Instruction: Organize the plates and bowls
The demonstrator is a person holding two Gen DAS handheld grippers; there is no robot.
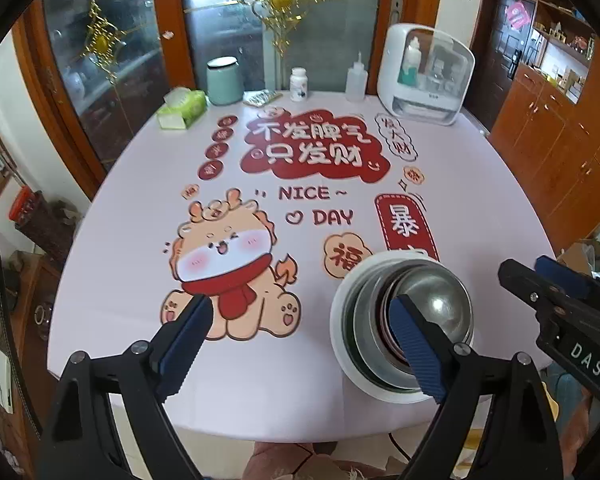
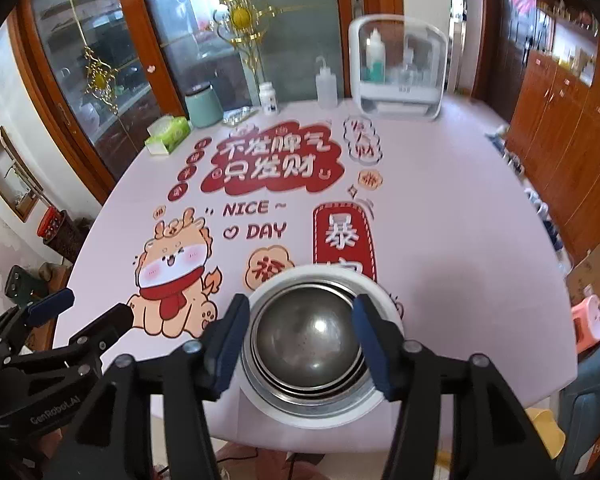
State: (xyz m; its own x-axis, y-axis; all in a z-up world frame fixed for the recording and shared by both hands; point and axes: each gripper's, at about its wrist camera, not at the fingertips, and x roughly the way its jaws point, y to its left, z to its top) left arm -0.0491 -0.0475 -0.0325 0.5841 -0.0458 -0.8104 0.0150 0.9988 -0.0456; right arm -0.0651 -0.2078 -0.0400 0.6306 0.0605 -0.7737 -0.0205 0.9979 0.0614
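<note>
I've got the nested bowls stacked in the white plate near the surface's front edge; right gripper spread wide above them, left gripper open, empty, alongside.

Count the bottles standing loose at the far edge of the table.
2: a small white pill bottle near the middle of the far edge, and a clear squeeze bottle just right of it. More bottles sit inside the white storage case, not counted.
</note>
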